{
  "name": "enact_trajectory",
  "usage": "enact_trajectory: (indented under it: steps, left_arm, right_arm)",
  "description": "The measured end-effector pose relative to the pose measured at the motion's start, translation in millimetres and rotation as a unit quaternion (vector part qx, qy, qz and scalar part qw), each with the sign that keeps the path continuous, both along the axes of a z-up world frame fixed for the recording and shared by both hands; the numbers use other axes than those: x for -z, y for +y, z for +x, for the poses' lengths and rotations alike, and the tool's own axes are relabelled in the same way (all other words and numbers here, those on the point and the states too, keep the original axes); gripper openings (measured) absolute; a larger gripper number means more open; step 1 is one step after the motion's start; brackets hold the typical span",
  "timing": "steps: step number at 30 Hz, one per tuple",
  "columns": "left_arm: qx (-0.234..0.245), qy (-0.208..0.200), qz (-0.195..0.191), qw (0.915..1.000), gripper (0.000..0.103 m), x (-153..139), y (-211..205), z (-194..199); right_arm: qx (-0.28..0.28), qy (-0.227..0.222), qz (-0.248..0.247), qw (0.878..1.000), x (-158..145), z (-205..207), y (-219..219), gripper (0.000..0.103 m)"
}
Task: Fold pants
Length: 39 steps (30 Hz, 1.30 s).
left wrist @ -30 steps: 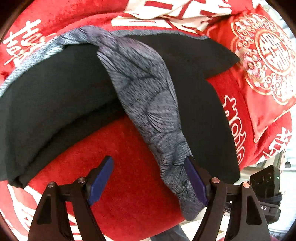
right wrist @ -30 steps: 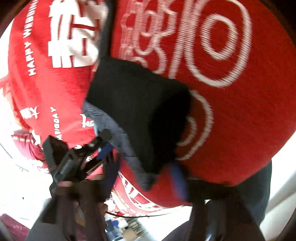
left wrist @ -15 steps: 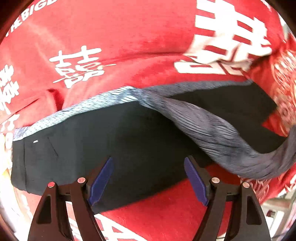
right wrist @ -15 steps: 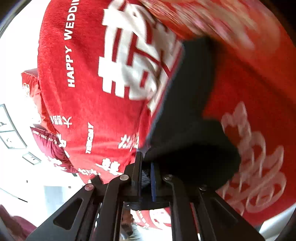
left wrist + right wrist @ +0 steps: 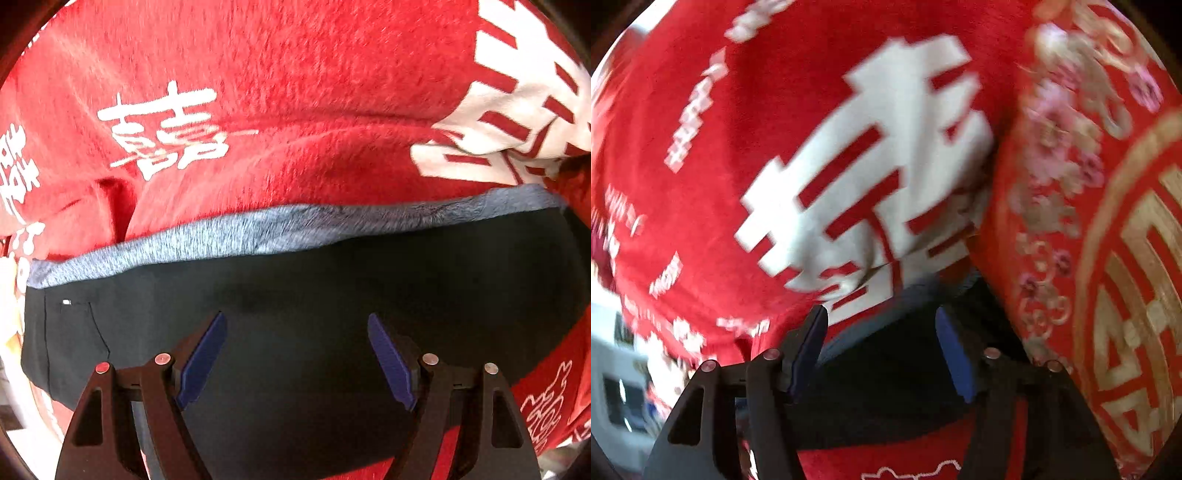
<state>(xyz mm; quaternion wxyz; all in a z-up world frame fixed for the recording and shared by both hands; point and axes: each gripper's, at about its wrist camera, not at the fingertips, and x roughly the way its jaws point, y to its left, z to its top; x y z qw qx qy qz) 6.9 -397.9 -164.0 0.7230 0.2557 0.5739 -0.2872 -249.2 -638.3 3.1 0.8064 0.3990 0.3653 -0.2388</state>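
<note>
The pants [image 5: 314,314] lie spread flat on a red blanket [image 5: 277,92] printed with white characters. From the left wrist view they show almost whole: a wide black panel with a grey patterned band [image 5: 295,229] running along its far edge, and a small white tag [image 5: 66,302] with stitched lines near the left end. The left gripper [image 5: 295,358] hovers above the middle of the black cloth, its blue-padded fingers [image 5: 201,360] spread wide with nothing pinched between them.

The right wrist view is blurred and shows much less of the garment, only one dark end of it [image 5: 886,369] with a sliver of grey at its upper edge. The right gripper [image 5: 881,354] has its fingers [image 5: 955,363] opening; the black cloth sits in the gap between them, but the pads do not press on it. This view alone shows a red embroidered cushion [image 5: 1089,221] with gold and pink patterns, standing just beside that end of the pants, and a big white character [image 5: 868,166] on the blanket beyond.
</note>
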Motion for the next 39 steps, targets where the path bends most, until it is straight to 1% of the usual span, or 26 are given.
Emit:
enact_trajectory:
  steps: [3, 7, 9, 11, 13, 14, 15, 16, 17, 18, 19, 21, 22, 23, 24, 25, 26, 27, 29, 30, 31, 33, 34, 35, 38, 39]
  left_arm:
    - [-0.003, 0.007, 0.010, 0.9999, 0.079, 8, 1, 1]
    - [0.002, 0.008, 0.014, 0.9999, 0.079, 14, 4, -1]
    - [0.003, 0.005, 0.014, 0.9999, 0.082, 15, 5, -1]
    - [0.002, 0.005, 0.012, 0.9999, 0.083, 16, 7, 0]
    - [-0.001, 0.007, 0.009, 0.9999, 0.083, 17, 8, 0]
    - [0.000, 0.007, 0.009, 0.9999, 0.083, 16, 8, 0]
    - [0.000, 0.006, 0.010, 0.9999, 0.083, 16, 8, 1]
    - [-0.001, 0.007, 0.014, 0.9999, 0.083, 13, 8, 0]
    - [-0.003, 0.005, 0.018, 0.9998, 0.083, 10, 7, 0]
    - [-0.003, 0.001, 0.015, 0.9999, 0.083, 5, 6, -1]
    - [0.003, -0.008, 0.000, 1.0000, 0.083, -5, 5, -4]
    - [0.017, -0.020, -0.011, 0.9996, 0.083, -13, 1, -9]
    - [0.028, -0.020, -0.008, 0.9994, 0.083, -10, -2, -13]
    - [0.031, -0.017, 0.005, 0.9994, 0.083, -4, -4, -14]
    - [0.034, -0.009, 0.023, 0.9991, 0.083, 6, -7, -14]
    - [0.031, -0.005, 0.024, 0.9992, 0.086, 12, -7, -15]
    - [0.024, -0.012, 0.017, 0.9995, 0.089, 11, -4, -13]
    - [0.021, -0.008, 0.021, 0.9995, 0.090, 11, -3, -11]
    - [0.015, -0.003, 0.025, 0.9996, 0.090, 9, 2, -7]
    - [0.014, -0.003, 0.028, 0.9995, 0.090, 7, 2, -6]
    - [0.016, -0.003, 0.025, 0.9995, 0.090, 3, 2, -6]
    - [0.023, -0.015, 0.006, 0.9996, 0.090, -8, -8, -8]
    - [0.028, -0.017, 0.000, 0.9995, 0.090, -12, -16, -8]
    - [0.032, -0.017, -0.006, 0.9993, 0.090, -13, -25, -9]
    - [0.039, -0.021, -0.014, 0.9989, 0.090, -8, -57, -10]
    - [0.037, -0.022, -0.012, 0.9990, 0.090, -2, -66, -8]
  right_arm:
    - [0.002, 0.022, 0.042, 0.999, 28, -9, 17, 0.065]
    - [0.057, 0.073, 0.103, 0.990, 85, -37, 27, 0.065]
    - [0.080, 0.089, 0.095, 0.988, 98, -45, 26, 0.065]
    - [0.094, 0.104, 0.061, 0.988, 101, -46, 20, 0.064]
    - [0.110, 0.105, 0.048, 0.987, 103, -45, 11, 0.064]
    - [0.117, 0.103, 0.049, 0.987, 106, -44, 7, 0.061]
    - [0.120, 0.102, 0.050, 0.986, 107, -43, 4, 0.045]
    - [0.114, 0.109, 0.047, 0.986, 108, -38, 2, 0.019]
    - [0.109, 0.119, 0.044, 0.986, 106, -36, 1, 0.013]
    - [0.105, 0.111, 0.041, 0.987, 100, -36, 2, 0.013]
    - [0.099, 0.096, 0.025, 0.990, 87, -39, 2, 0.013]
    - [0.088, 0.100, -0.002, 0.991, 72, -41, 7, 0.013]
    - [0.082, 0.116, -0.010, 0.990, 73, -43, 8, 0.013]
    - [0.080, 0.136, -0.009, 0.987, 80, -44, 8, 0.014]
    - [0.084, 0.167, 0.001, 0.982, 95, -46, 5, 0.017]
    - [0.088, 0.190, 0.013, 0.978, 106, -47, 1, 0.022]
    - [0.089, 0.200, 0.013, 0.976, 111, -49, 1, 0.025]
    - [0.089, 0.200, 0.007, 0.976, 108, -49, 4, 0.029]
    - [0.090, 0.193, 0.013, 0.977, 95, -53, 14, 0.029]
    - [0.093, 0.182, 0.010, 0.979, 86, -56, 19, 0.029]
    - [0.085, 0.160, -0.008, 0.983, 70, -58, 27, 0.029]
    - [0.053, 0.146, -0.061, 0.986, 48, -50, 38, 0.029]
    - [0.030, 0.144, -0.088, 0.985, 40, -41, 39, 0.029]
    - [0.009, 0.143, -0.100, 0.985, 39, -29, 37, 0.029]
    - [-0.018, 0.154, -0.096, 0.983, 55, 9, 14, 0.029]
    - [-0.029, 0.167, -0.098, 0.981, 68, 23, 3, 0.029]
